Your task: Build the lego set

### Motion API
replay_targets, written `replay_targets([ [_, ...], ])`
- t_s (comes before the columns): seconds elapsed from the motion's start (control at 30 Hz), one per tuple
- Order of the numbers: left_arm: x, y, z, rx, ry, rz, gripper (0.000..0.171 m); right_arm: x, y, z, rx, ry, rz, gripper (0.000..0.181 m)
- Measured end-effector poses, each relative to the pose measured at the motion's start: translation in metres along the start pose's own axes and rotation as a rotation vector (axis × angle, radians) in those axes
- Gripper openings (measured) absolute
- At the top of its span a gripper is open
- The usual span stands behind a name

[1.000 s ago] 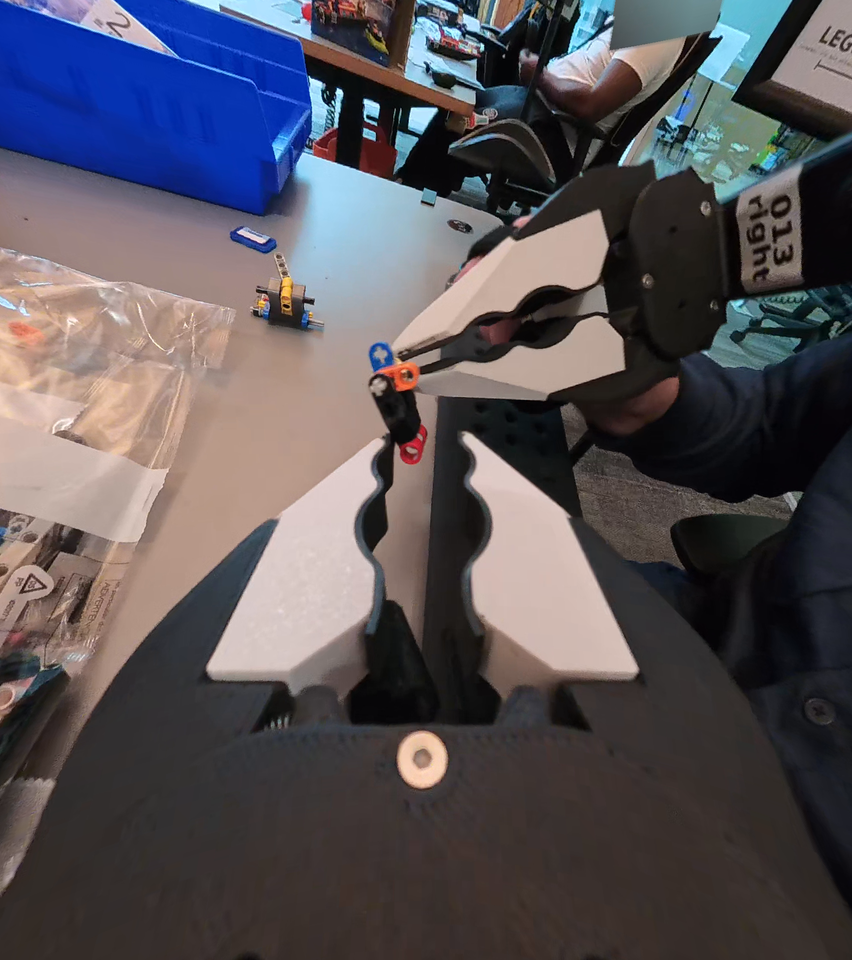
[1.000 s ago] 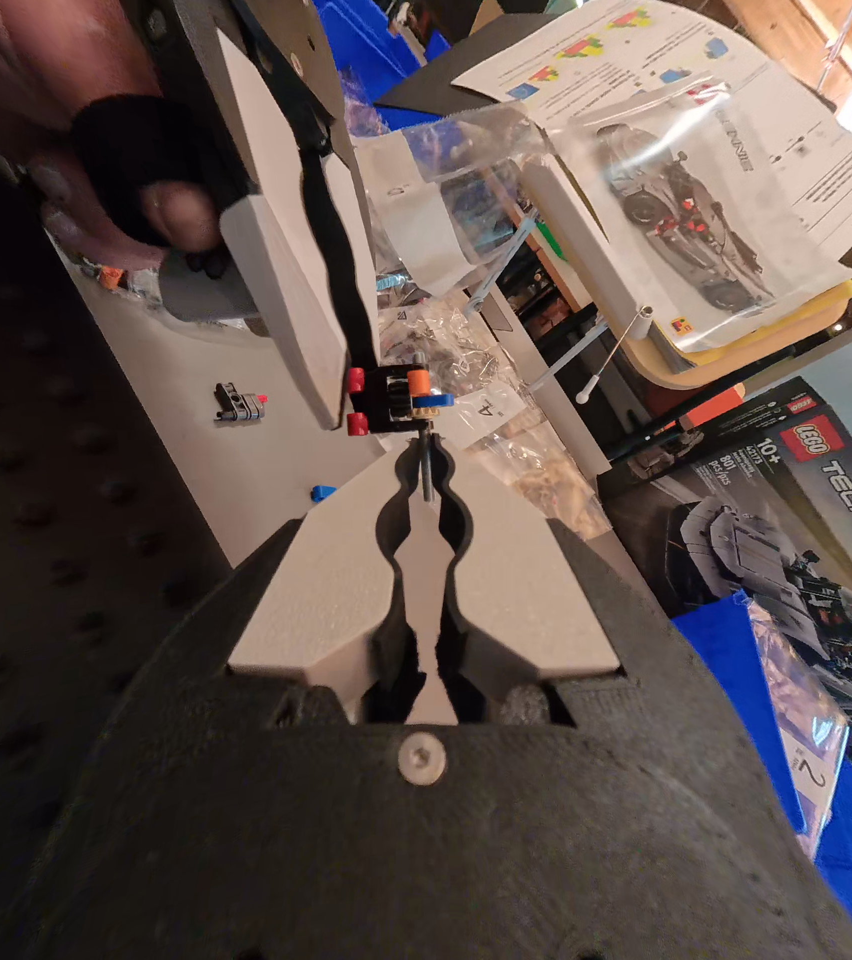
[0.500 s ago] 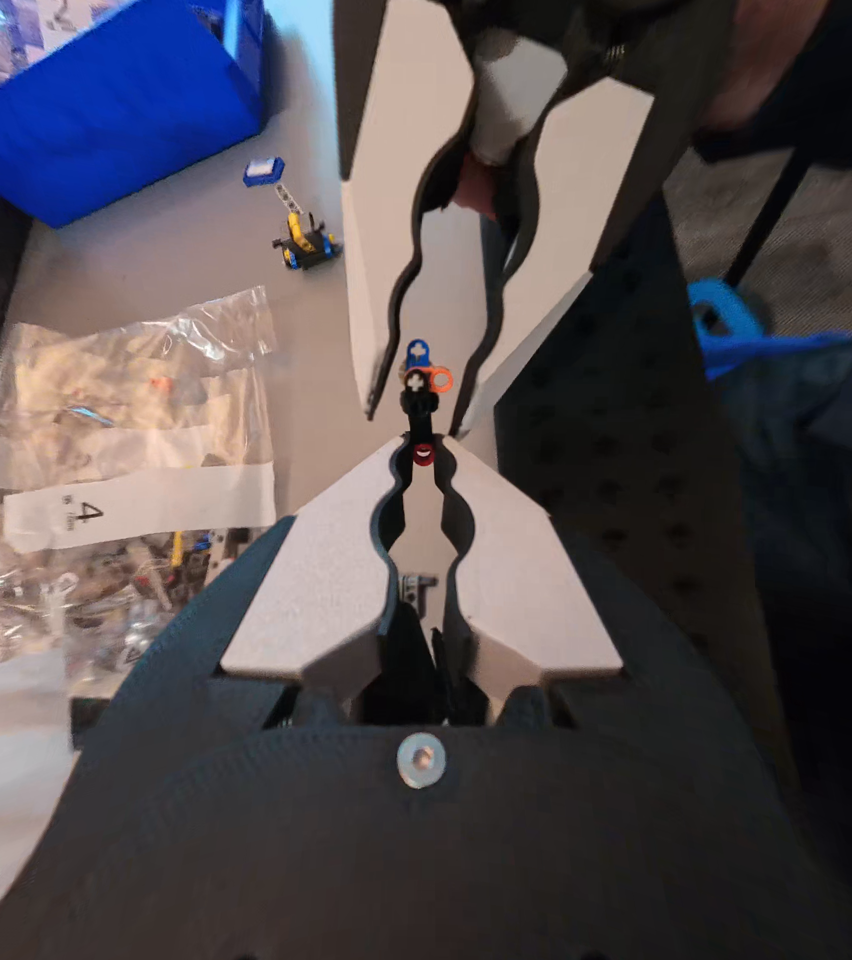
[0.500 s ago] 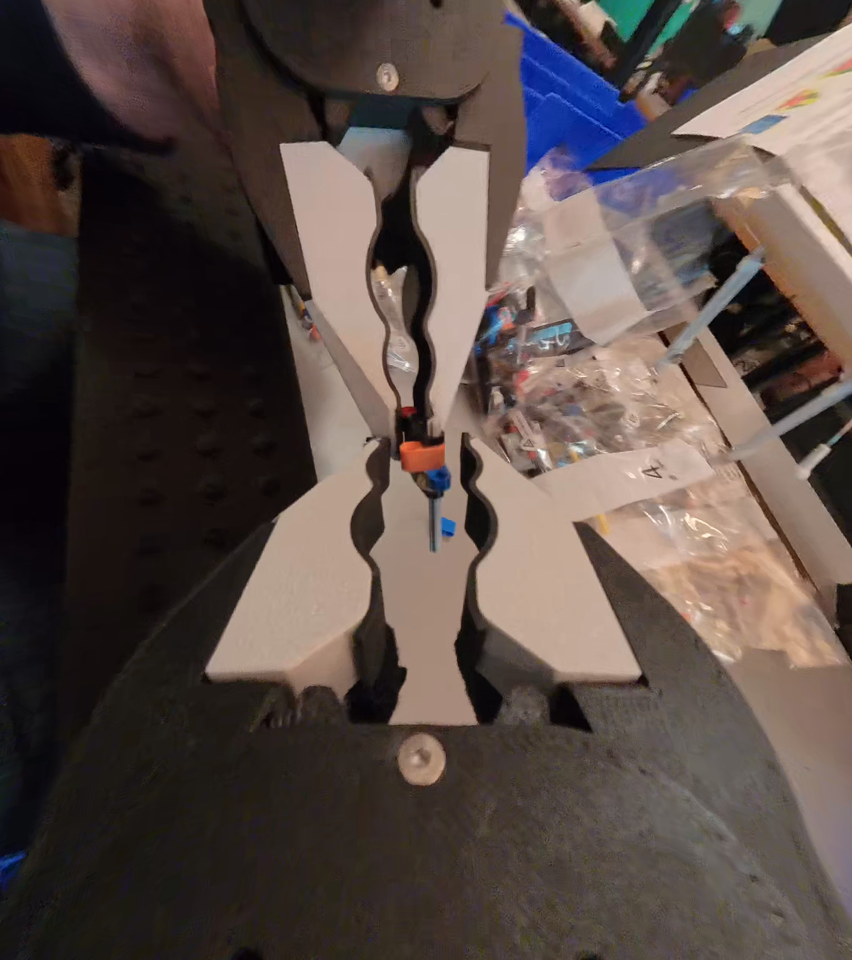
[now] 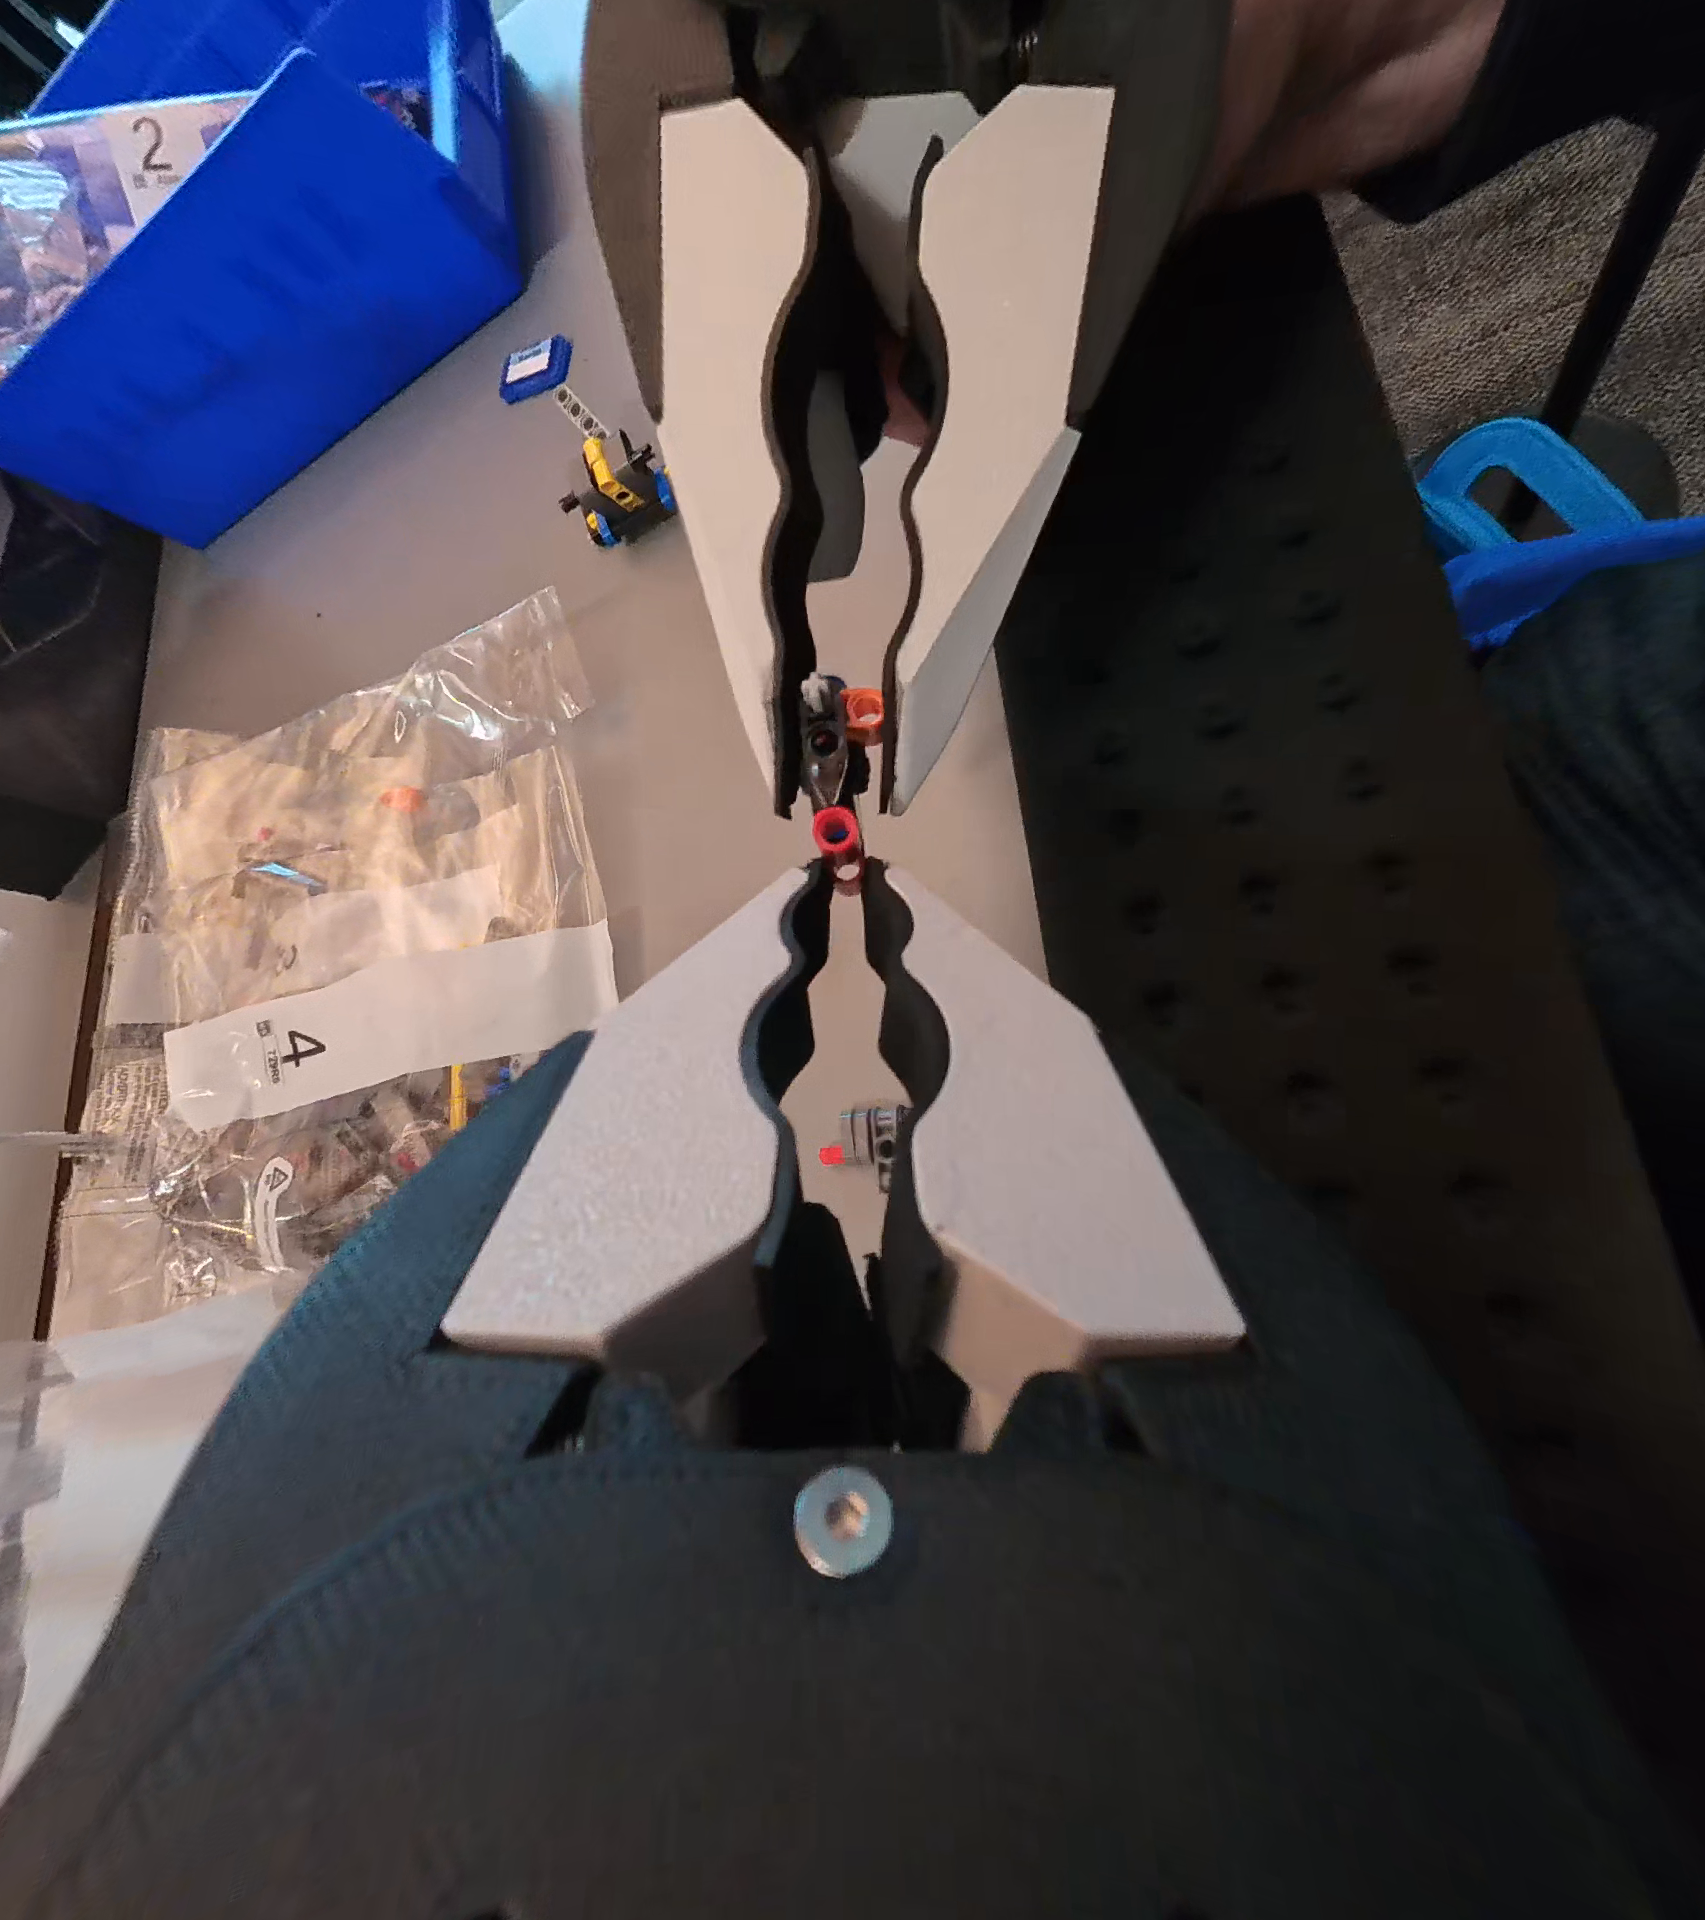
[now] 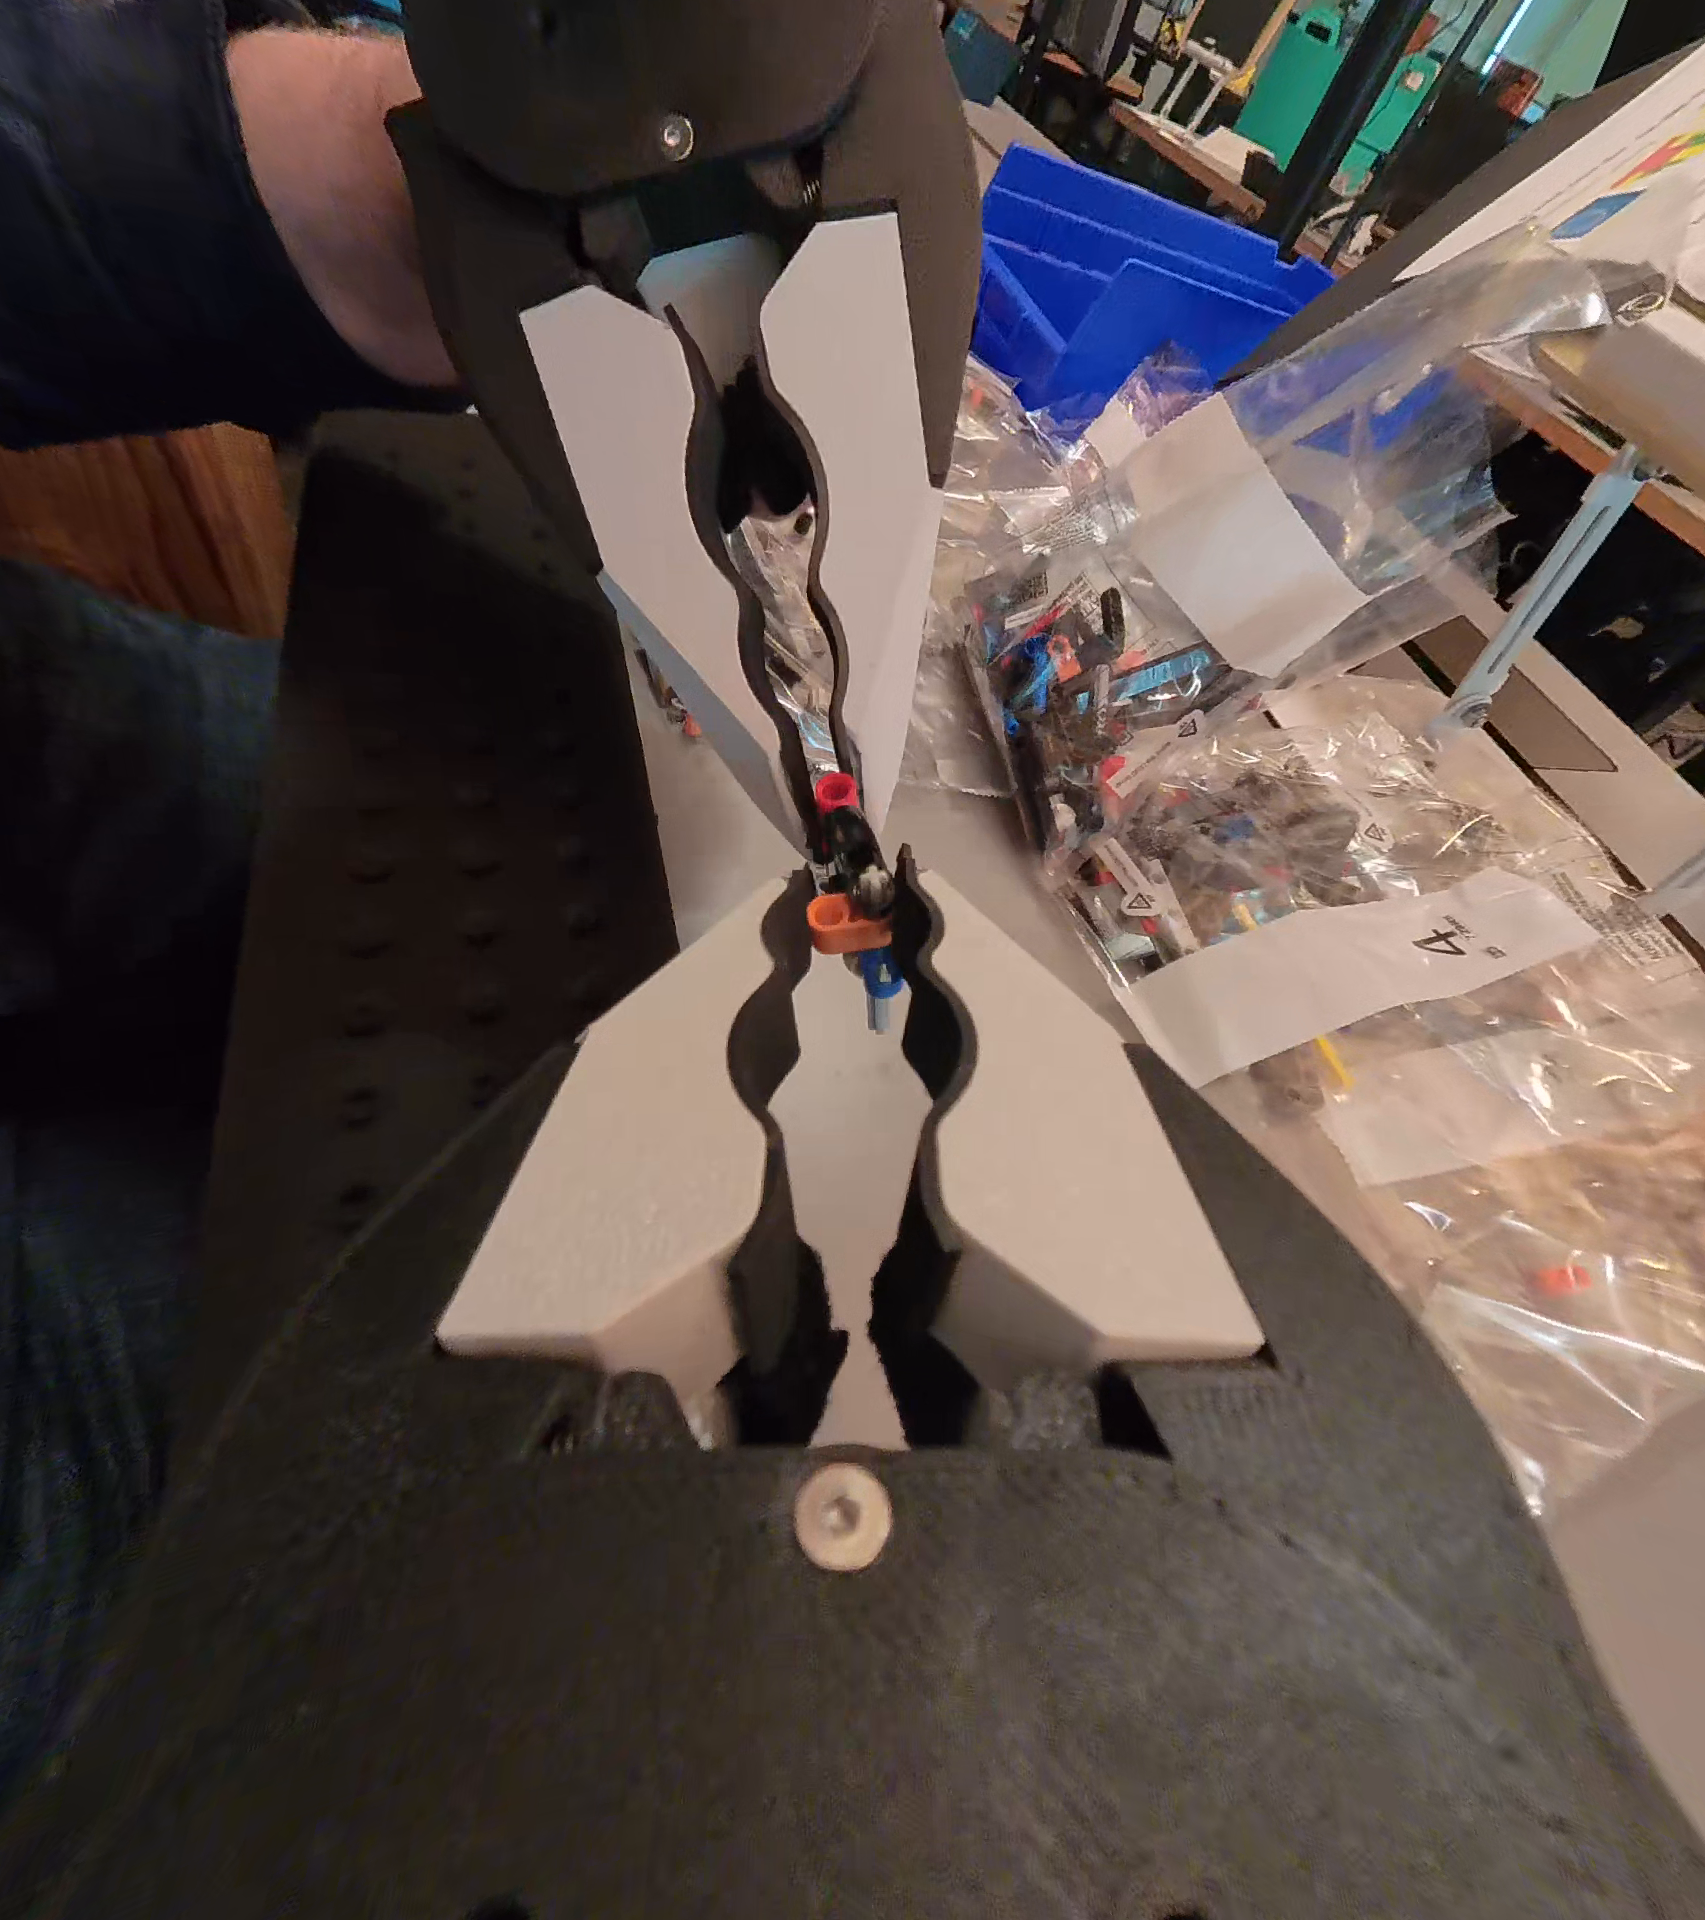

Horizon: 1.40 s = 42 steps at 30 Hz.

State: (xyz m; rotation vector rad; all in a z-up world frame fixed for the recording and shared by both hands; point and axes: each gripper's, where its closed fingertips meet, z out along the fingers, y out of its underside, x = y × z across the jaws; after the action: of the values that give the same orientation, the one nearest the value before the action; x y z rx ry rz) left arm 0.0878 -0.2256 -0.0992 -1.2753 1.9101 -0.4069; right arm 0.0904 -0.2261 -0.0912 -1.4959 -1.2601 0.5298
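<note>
The left gripper point(image 5: 846, 871) pinches the red end of a small lego assembly point(image 5: 835, 764); the right gripper point(image 5: 832, 800), opposite, closes on its orange-and-black far end.
</note>
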Motion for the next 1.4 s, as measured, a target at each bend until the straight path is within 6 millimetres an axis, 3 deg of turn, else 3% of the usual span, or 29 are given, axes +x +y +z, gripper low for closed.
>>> replay_targets([
  [0.5,-0.004,-0.013,-0.008,0.114,-0.035,-0.093,0.015,0.002,-0.003,-0.001,0.044,-0.012,0.039,0.014],
  [0.7,-0.001,-0.011,-0.003,0.099,-0.046,-0.08,0.007,0.0,-0.004,0.001,0.037,-0.011,0.022,0.013],
  [0.93,0.0,0.0,0.004,-0.053,-0.074,0.028,0.007,0.001,0.001,0.005,-0.075,0.066,-0.125,0.018],
  [1.0,-0.002,0.001,0.005,-0.074,-0.08,0.035,0.007,0.003,0.007,0.006,-0.141,0.087,-0.175,0.008],
  [1.4,-0.003,0.012,0.017,-0.162,-0.112,0.128,0.007,0.006,0.024,0.014,-0.31,0.197,-0.35,0.005],
])
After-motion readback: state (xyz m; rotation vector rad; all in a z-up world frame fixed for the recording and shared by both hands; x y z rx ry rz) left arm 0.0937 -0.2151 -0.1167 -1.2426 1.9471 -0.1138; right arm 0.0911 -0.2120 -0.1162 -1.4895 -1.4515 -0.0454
